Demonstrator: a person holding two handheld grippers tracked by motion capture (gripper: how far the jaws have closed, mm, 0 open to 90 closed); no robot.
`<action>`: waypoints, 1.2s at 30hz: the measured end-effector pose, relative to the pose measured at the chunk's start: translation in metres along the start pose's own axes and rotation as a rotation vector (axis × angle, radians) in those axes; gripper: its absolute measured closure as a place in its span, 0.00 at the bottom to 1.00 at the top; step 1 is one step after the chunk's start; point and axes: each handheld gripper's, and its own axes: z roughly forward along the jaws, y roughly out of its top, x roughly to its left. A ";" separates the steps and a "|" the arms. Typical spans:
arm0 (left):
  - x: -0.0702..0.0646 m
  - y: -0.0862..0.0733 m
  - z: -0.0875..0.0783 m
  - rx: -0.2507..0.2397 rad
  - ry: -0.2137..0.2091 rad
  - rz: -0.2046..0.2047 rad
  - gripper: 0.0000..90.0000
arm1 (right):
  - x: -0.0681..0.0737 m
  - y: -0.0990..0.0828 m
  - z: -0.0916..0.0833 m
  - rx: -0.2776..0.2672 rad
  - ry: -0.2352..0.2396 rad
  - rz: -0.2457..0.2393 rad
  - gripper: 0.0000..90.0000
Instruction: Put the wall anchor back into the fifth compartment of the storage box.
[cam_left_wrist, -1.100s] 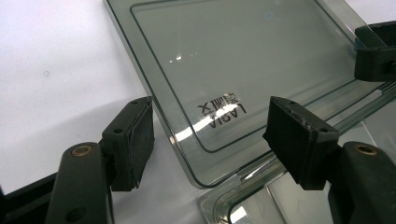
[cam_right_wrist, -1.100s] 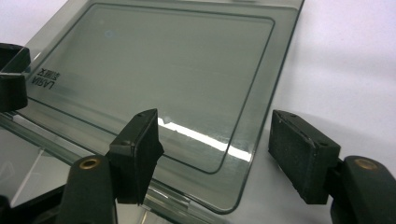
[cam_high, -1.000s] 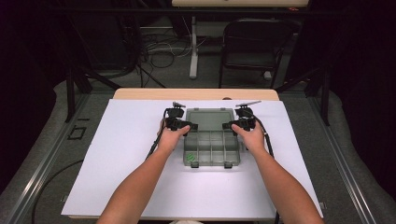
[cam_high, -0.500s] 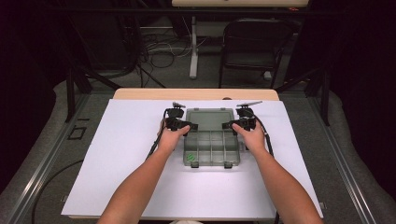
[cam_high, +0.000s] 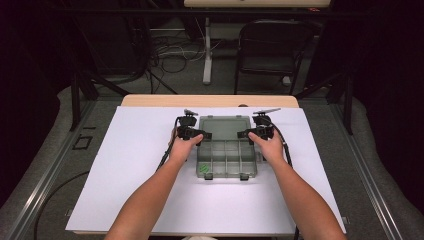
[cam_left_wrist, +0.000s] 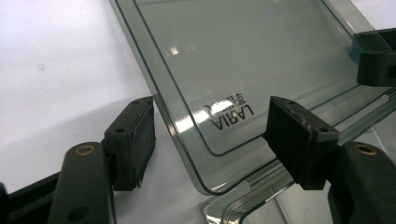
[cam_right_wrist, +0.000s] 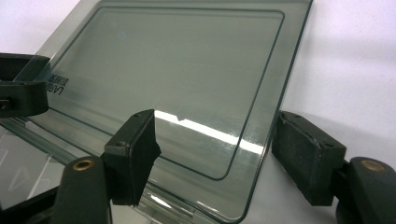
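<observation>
A clear smoky plastic compartment box (cam_high: 227, 162) lies in the middle of the white sheet, its lid (cam_high: 224, 127) swung open behind the base. My left gripper (cam_high: 193, 133) is at the lid's left edge, and my right gripper (cam_high: 255, 132) is at its right edge. In the left gripper view the left gripper (cam_left_wrist: 212, 135) is open, and the lid's rounded corner (cam_left_wrist: 205, 154) lies between the jaws without touching either pad. In the right gripper view the right gripper (cam_right_wrist: 219, 154) straddles the lid's other near corner (cam_right_wrist: 233, 196) the same way, one pad (cam_right_wrist: 133, 154) over the lid and the other beside it.
The white sheet (cam_high: 125, 165) covers a wooden table (cam_high: 150, 100). The box base has several divided compartments and two front latches (cam_high: 208, 176). A dark chair (cam_high: 270, 45) and floor cables stand beyond the table's far edge.
</observation>
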 end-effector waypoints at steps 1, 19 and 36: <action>0.000 0.000 0.000 0.000 -0.001 -0.004 0.39 | -0.001 0.000 0.000 0.001 0.003 -0.001 0.35; -0.001 0.002 -0.005 -0.012 0.017 0.026 0.44 | 0.002 0.001 -0.005 -0.015 -0.014 -0.011 0.39; -0.003 0.005 -0.021 -0.056 0.051 0.058 0.66 | 0.003 0.005 -0.022 -0.071 -0.042 -0.085 0.60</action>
